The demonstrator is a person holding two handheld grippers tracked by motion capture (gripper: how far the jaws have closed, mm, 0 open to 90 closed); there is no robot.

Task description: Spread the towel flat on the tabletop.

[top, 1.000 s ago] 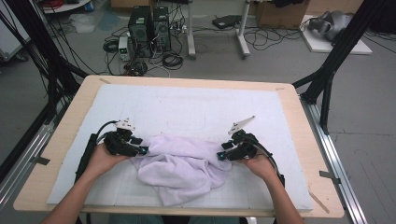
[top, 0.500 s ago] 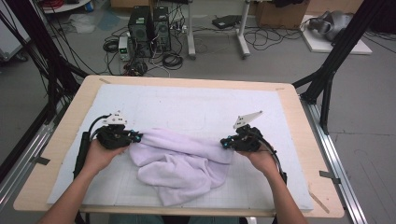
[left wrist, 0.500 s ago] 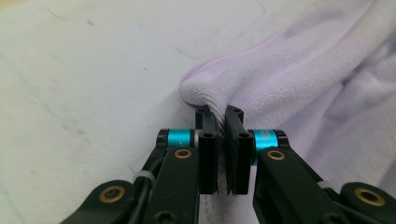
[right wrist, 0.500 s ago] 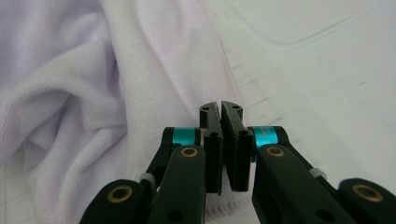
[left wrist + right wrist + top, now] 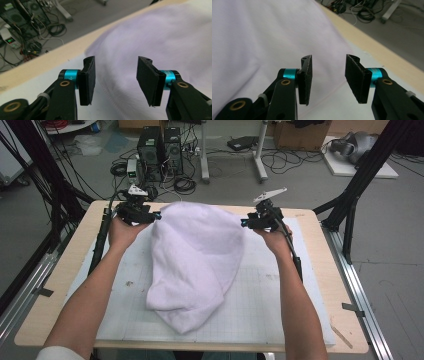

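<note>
We saw the white towel (image 5: 195,265) lying spread on the gridded mat (image 5: 270,300) that covered the table (image 5: 55,285), its broad end toward the far edge and its narrower end toward the person. The left gripper (image 5: 150,215) sat at the towel's far left corner and the right gripper (image 5: 247,222) at its far right corner, each in a hand reaching from the near side. In the left gripper view the left gripper (image 5: 116,72) had its jaws parted, with towel (image 5: 155,42) showing between and beyond them but nothing pinched. In the right gripper view the right gripper (image 5: 329,75) was likewise released, jaws apart above the towel's hem (image 5: 262,42). Beyond the table, cables and computer boxes (image 5: 160,145) lay on the floor.
</note>
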